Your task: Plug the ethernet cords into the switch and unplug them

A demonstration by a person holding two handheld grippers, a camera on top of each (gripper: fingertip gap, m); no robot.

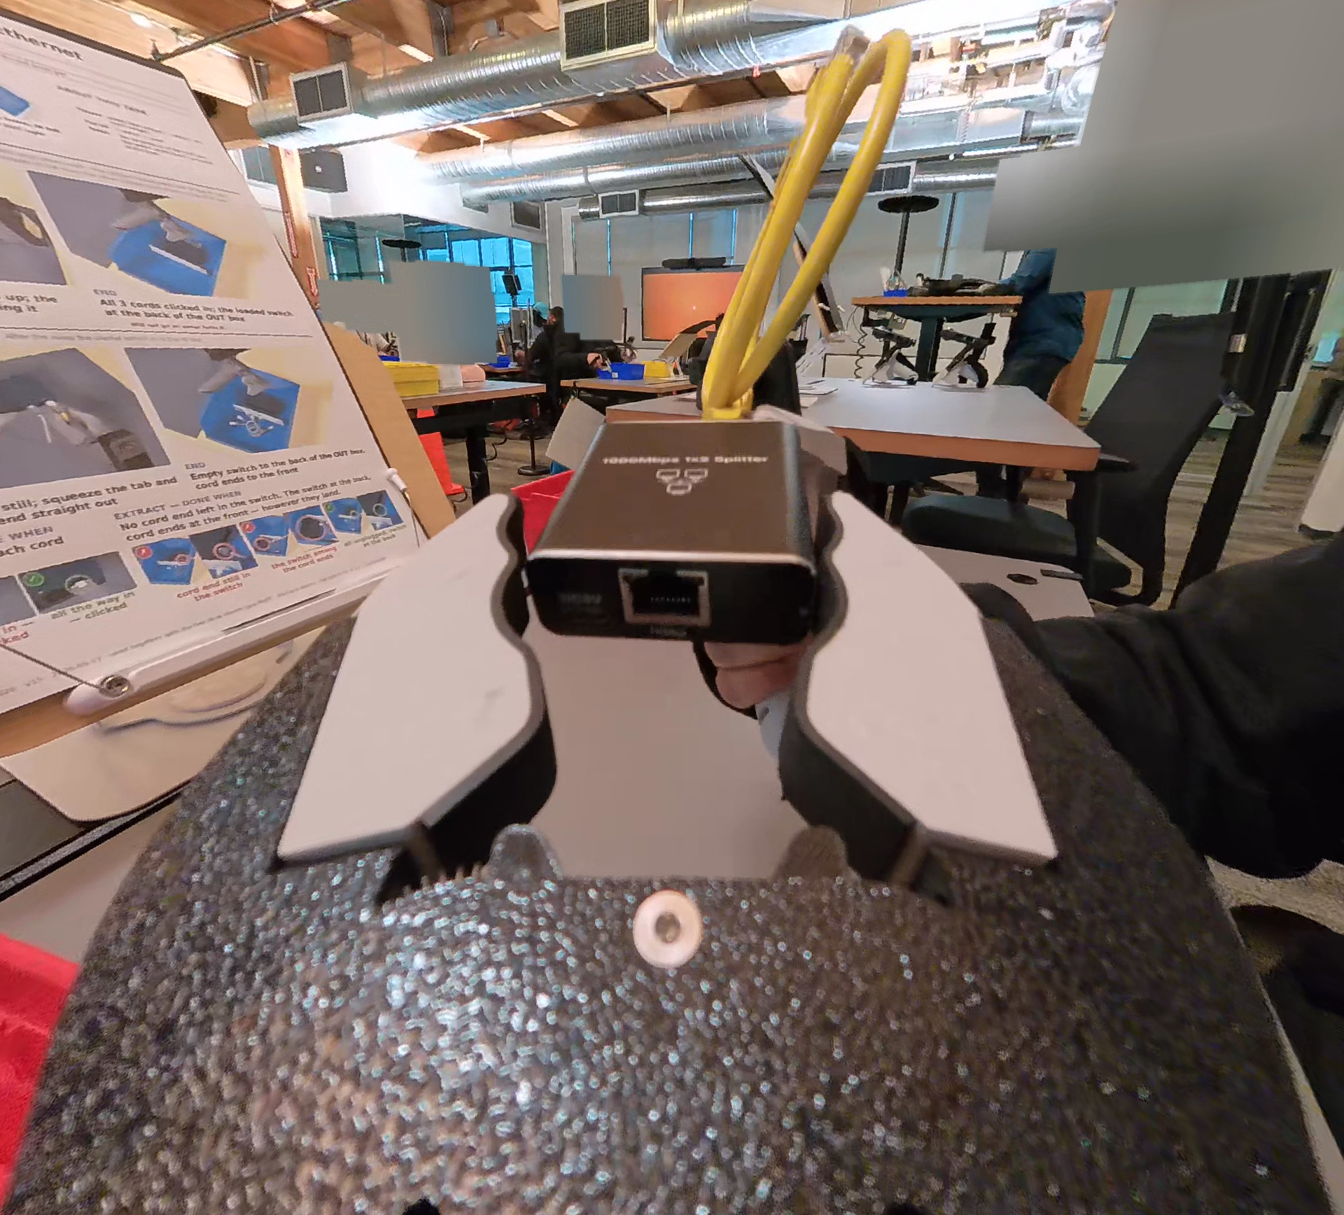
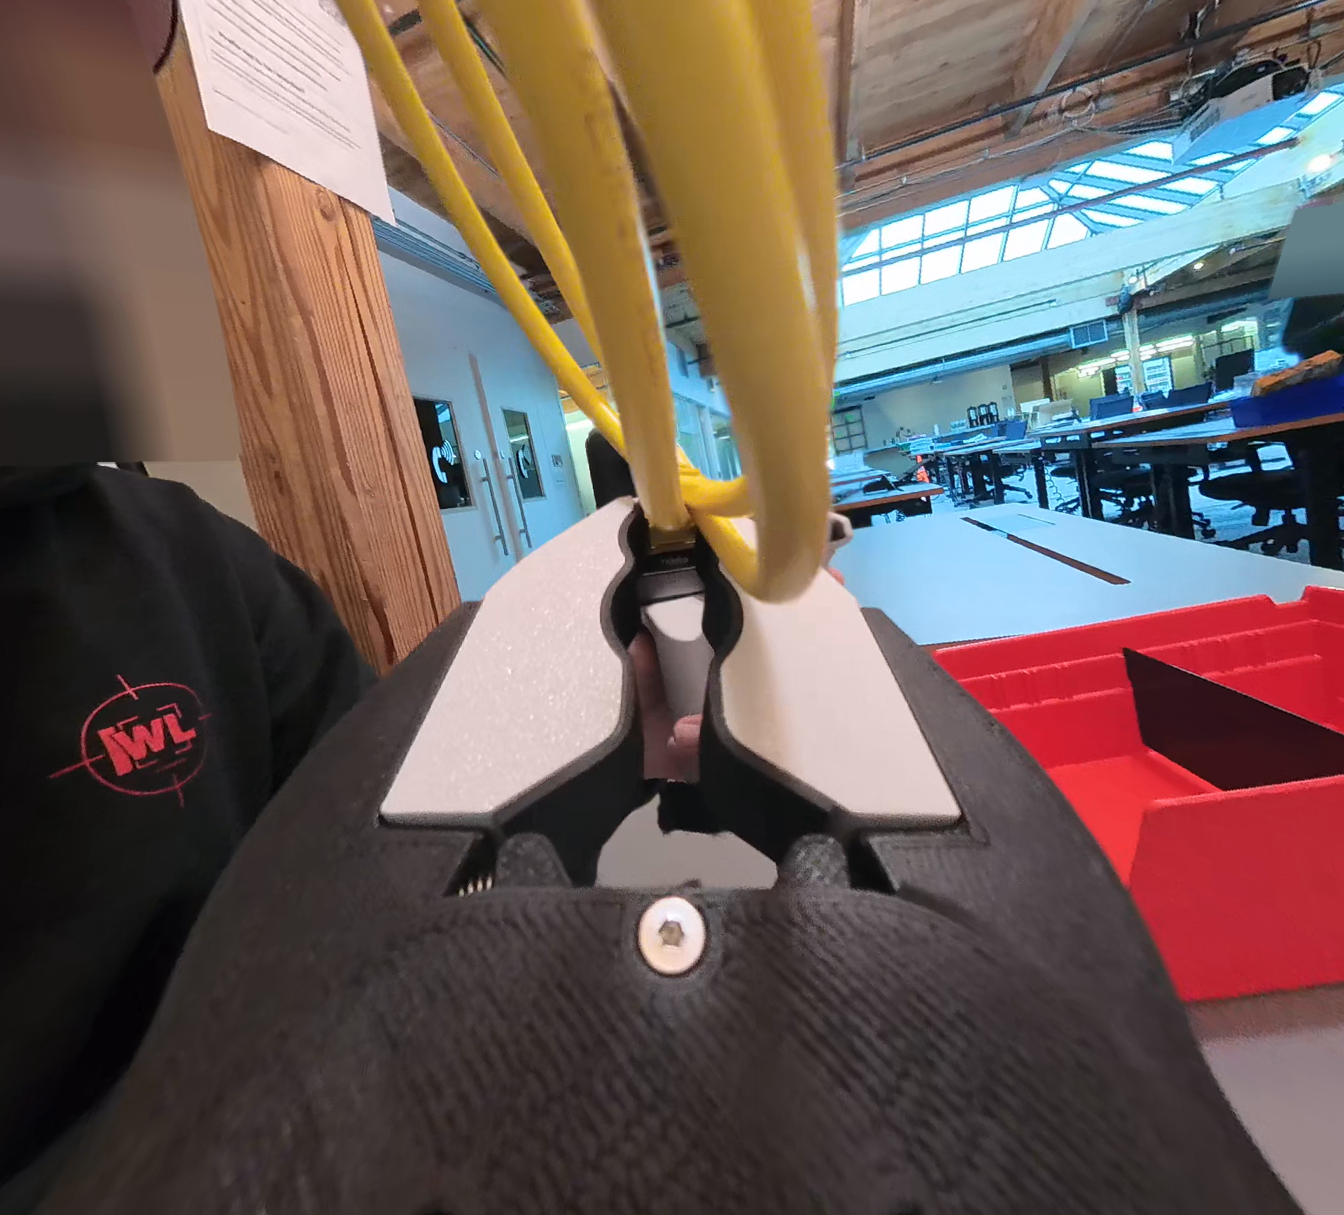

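Two pairs of tongs are at work on one small device held up in the air. Nearest in the left wrist view, the left tongs [image 1: 673, 569] are clenched on the flanks of the black switch [image 1: 684, 547], a fingertip each side of its body. An empty port [image 1: 665, 594] faces the camera, and a person's fingertip shows just beneath the box. At the far end of the switch, yellow ethernet cords [image 1: 793, 249] rise in tall loops, and one loose plug [image 1: 849, 44] sticks up at the top of them.

In the right wrist view, the right tongs [image 2: 673, 544] are closed to a narrow gap on the dark end of the switch [image 2: 670, 580], just where a yellow cord [image 2: 676, 278] enters it; whether they pinch the plug or the casing I cannot tell. To the right, a red bin [image 2: 1164, 780] with a black divider [image 2: 1236, 736] sits on the desk [image 2: 982, 569].

Judging by this, an unplugging pull looks close. If the latch tab is not pressed, the plug will likely hold and a hard tug could drag the switch out of the left grip. The loops crowd the right tongs, so a neighbouring cord may snag. Held by its smooth sides, the box might twist if pulled off-axis.
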